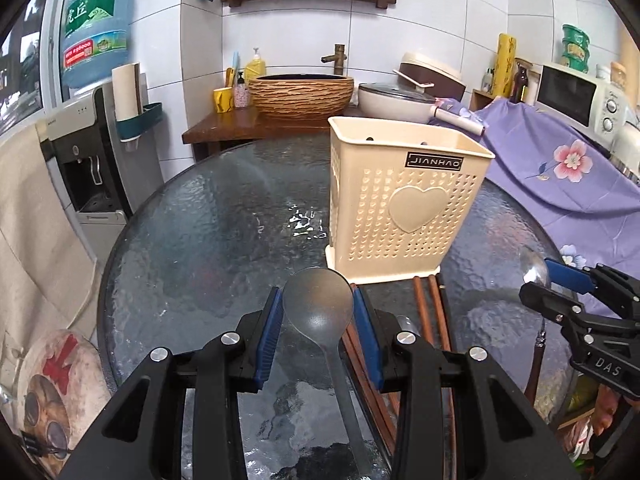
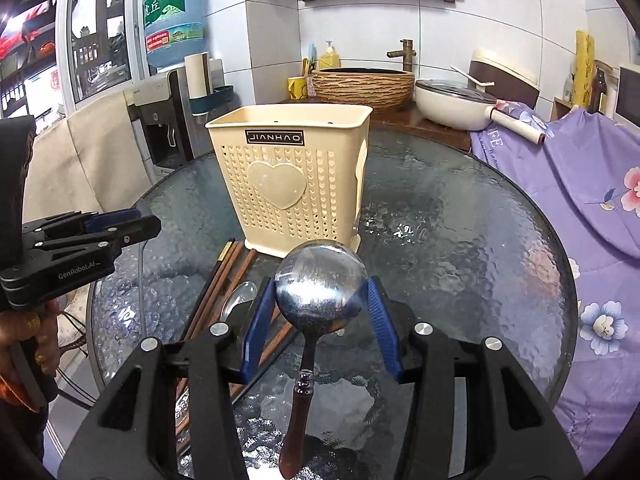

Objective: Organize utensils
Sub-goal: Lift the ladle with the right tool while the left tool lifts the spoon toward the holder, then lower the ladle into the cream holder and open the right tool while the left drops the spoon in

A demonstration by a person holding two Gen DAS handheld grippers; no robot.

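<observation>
**— Where does everything sit right now?**

The round glass table [image 1: 192,216] carries the cream utensil basket [image 2: 288,176], upright and open-topped, with nothing showing above its rim. Brown chopsticks [image 2: 224,276] and one more spoon [image 2: 239,300] lie on the glass just in front of it. My left gripper [image 1: 318,312] pinches a grey spoon [image 1: 318,308] by the sides of its bowl. My right gripper [image 2: 320,300] clamps a shiny metal spoon [image 2: 320,288] the same way.

**— Which way do they point?**

Both bowls face the basket, and each handle trails back under the gripper toward me. So each long axis runs along the fingers.

**— How will they handle?**

Both look stiff. I'd guess the grey one is light plastic. The metal one, with its dark wooden handle, seems heavier and slick, so it could pivot between the pads. Gripping at the neck would be steadier, I think. To stand handle-down in the basket, each spoon would need turning first.
</observation>
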